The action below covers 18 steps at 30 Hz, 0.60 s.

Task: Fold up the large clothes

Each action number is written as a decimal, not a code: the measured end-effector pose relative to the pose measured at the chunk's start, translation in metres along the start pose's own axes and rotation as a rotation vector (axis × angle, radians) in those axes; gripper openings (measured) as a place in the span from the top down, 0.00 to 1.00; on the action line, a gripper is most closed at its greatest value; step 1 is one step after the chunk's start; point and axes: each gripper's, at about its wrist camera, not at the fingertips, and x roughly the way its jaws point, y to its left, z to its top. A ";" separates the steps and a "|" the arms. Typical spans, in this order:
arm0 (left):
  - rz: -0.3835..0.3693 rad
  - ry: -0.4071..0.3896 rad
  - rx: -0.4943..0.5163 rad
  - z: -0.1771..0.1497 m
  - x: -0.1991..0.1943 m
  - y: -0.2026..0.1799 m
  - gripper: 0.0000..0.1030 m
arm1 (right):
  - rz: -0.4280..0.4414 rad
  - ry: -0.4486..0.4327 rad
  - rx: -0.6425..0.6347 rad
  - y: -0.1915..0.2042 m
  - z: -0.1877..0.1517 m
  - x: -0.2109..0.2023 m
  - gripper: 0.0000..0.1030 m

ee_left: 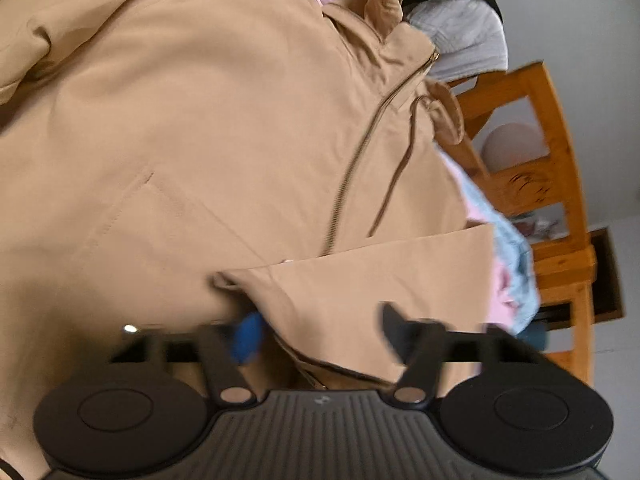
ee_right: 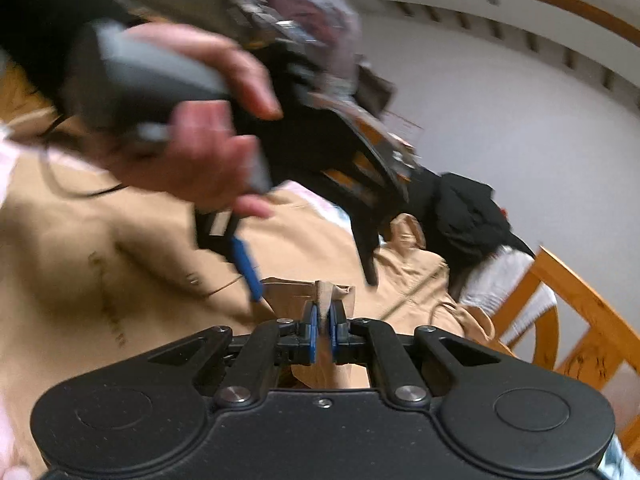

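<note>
A tan zip-up jacket (ee_left: 208,128) lies spread out, front side up, with its zipper (ee_left: 352,168) and drawstring showing. A folded-over flap of it (ee_left: 360,288) lies between my left gripper's (ee_left: 320,328) wide-open fingers. In the right wrist view my right gripper (ee_right: 323,332) is shut on a pinched fold of the tan jacket (ee_right: 326,292). The left gripper (ee_right: 308,256), held by a hand, hovers open just above the jacket (ee_right: 120,264) ahead of it.
Pink and light blue fabric (ee_left: 508,256) lies under the jacket. A black garment (ee_right: 464,216) and a white one (ee_left: 464,36) are piled by a wooden frame (ee_left: 560,184). A white wall is behind.
</note>
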 end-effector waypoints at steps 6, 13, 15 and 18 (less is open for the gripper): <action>0.078 -0.128 0.138 -0.014 -0.020 -0.013 1.00 | 0.004 0.020 0.056 -0.008 -0.008 -0.015 0.73; 0.222 -0.428 0.464 -0.016 -0.082 -0.037 1.00 | -0.185 0.142 0.339 -0.090 -0.040 -0.034 0.22; 0.283 -0.416 0.428 -0.009 -0.079 -0.026 1.00 | -0.249 0.209 0.473 -0.133 -0.054 -0.022 0.20; 0.299 -0.394 0.399 -0.005 -0.073 -0.013 1.00 | -0.279 0.335 0.743 -0.207 -0.086 0.013 0.20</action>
